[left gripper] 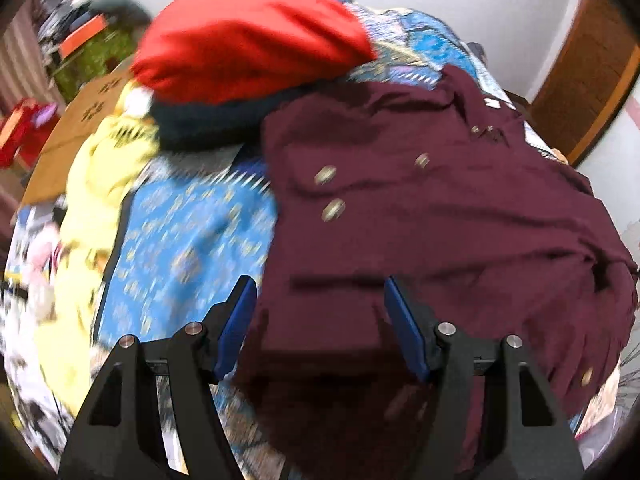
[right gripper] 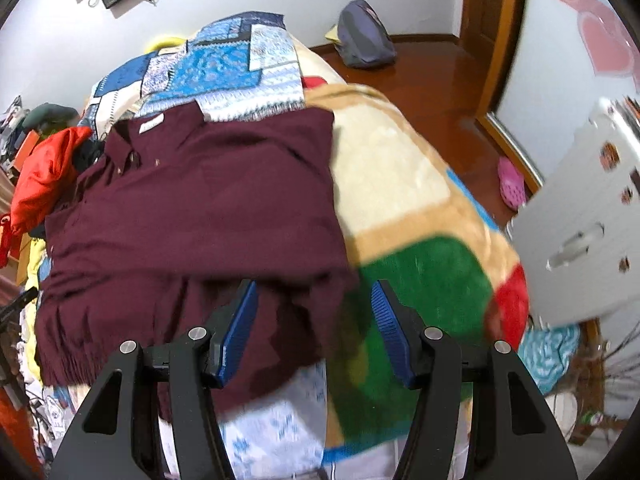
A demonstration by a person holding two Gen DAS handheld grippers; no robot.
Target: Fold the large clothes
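A large maroon buttoned garment (left gripper: pixel 440 220) lies spread on the bed with its collar at the far end. It also shows in the right wrist view (right gripper: pixel 192 208). My left gripper (left gripper: pixel 320 300) is open, with its blue fingers above the garment's near left edge. My right gripper (right gripper: pixel 314 304) is open above the garment's near right corner, where the fabric meets the blanket. Neither gripper holds anything.
A red garment (left gripper: pixel 248 40) and a dark one lie piled at the far left, with a yellow cloth (left gripper: pixel 104 168) beside them. A blue patterned sheet (left gripper: pixel 180 240) and a beige, green and red blanket (right gripper: pixel 408 216) cover the bed. A white drawer unit (right gripper: pixel 580 224) stands at the right.
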